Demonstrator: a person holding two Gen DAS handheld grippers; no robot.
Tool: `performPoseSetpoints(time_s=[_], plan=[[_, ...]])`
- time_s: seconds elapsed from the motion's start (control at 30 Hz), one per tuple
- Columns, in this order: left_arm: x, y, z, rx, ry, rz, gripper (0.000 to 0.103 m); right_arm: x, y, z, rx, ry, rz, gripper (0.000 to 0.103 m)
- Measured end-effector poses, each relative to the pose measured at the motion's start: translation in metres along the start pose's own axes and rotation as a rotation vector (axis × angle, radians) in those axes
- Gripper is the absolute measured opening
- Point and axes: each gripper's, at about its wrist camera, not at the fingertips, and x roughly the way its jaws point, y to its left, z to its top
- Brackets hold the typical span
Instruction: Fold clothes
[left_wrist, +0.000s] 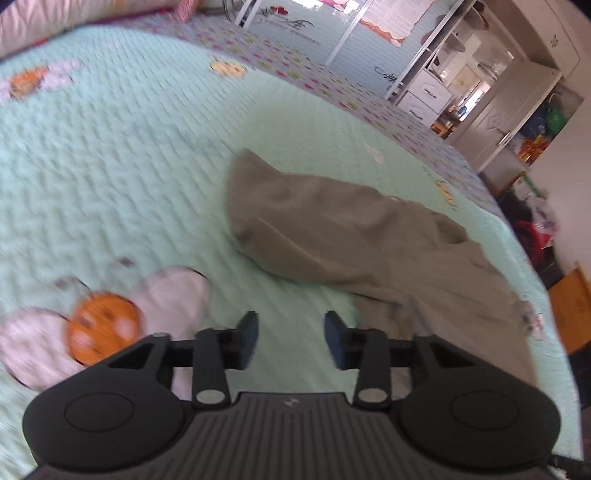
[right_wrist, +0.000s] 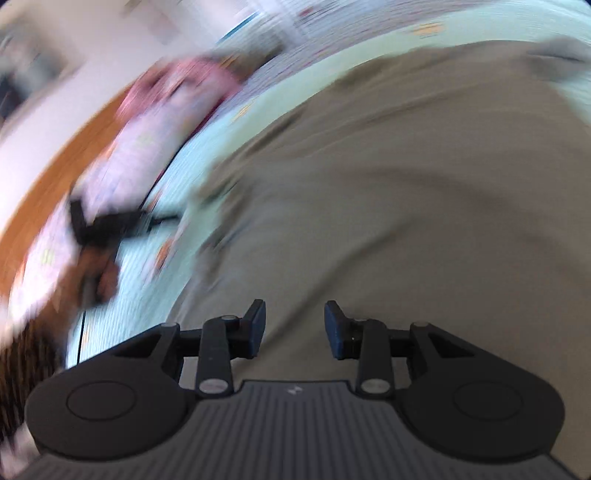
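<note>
The olive garment (left_wrist: 362, 236) lies rumpled on the bed (left_wrist: 110, 166), gripped by neither tool: the left hand-held gripper (left_wrist: 291, 341) hangs released over bare quilt beside it, the right hand-held gripper (right_wrist: 294, 330) released above the cloth, likely seeking an edge.

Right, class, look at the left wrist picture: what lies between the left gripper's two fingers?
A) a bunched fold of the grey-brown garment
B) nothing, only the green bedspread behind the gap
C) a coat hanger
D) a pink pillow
B: the left gripper stands open with only the green bedspread showing through the gap, and the grey-brown garment lies off to its right.
</note>
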Motion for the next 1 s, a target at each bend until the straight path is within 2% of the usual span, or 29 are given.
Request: performPoseSetpoints(time_s=[0.03, 0.1, 0.2, 0.3, 0.37, 0.43, 0.5, 0.53, 0.57, 0.67, 0.73, 0.8, 0.9, 0.93, 0.97, 1.0], plan=[[0.006, -0.004, -0.004, -0.030, 0.018, 0.002, 0.052, -0.009, -0.017, 0.010, 0.067, -0.049, -0.033, 0.038], [0.012, -0.014, -0.011, -0.057, 0.032, -0.001, 0.053, -0.024, -0.046, 0.029, 0.150, -0.146, -0.129, 0.040], [0.010, -0.031, -0.022, -0.039, 0.010, -0.021, 0.054, -0.039, -0.076, 0.052, 0.158, -0.231, -0.249, 0.041], [0.003, -0.047, -0.028, 0.021, -0.018, -0.005, 0.054, -0.050, -0.102, 0.057, 0.213, -0.261, -0.253, 0.041], [0.005, -0.052, -0.029, 0.060, -0.004, -0.008, 0.054, -0.052, -0.112, 0.056, 0.216, -0.261, -0.250, 0.041], [0.014, -0.056, -0.034, 0.094, 0.045, -0.004, 0.051, -0.052, -0.120, 0.054, 0.220, -0.255, -0.247, 0.041], [0.025, -0.061, -0.040, 0.127, 0.096, 0.027, 0.039, -0.052, -0.127, 0.051, 0.234, -0.251, -0.242, 0.041], [0.025, -0.063, -0.043, 0.155, 0.089, 0.085, 0.014, -0.051, -0.127, 0.049, 0.239, -0.252, -0.239, 0.041], [0.023, -0.061, -0.043, 0.164, 0.086, 0.118, 0.000, -0.052, -0.127, 0.046, 0.232, -0.252, -0.238, 0.041], [0.010, -0.042, -0.040, 0.085, 0.061, 0.151, 0.000, -0.055, -0.126, 0.037, 0.202, -0.247, -0.241, 0.041], [0.000, -0.029, -0.043, 0.045, 0.060, 0.148, 0.000, -0.060, -0.123, 0.030, 0.182, -0.240, -0.250, 0.041], [-0.011, -0.023, -0.048, 0.012, 0.052, 0.114, 0.000, -0.066, -0.121, 0.024, 0.179, -0.235, -0.254, 0.041], [-0.033, -0.028, -0.064, 0.001, 0.038, -0.025, 0.005, -0.075, -0.114, 0.014, 0.176, -0.217, -0.245, 0.041], [-0.039, -0.032, -0.071, 0.008, 0.039, -0.042, 0.015, -0.078, -0.112, 0.011, 0.174, -0.210, -0.243, 0.041], [-0.046, -0.035, -0.079, 0.016, 0.039, -0.058, 0.034, -0.080, -0.109, 0.008, 0.172, -0.202, -0.242, 0.041], [-0.052, -0.036, -0.086, 0.026, 0.034, -0.043, 0.043, -0.084, -0.107, 0.004, 0.178, -0.195, -0.237, 0.041]])
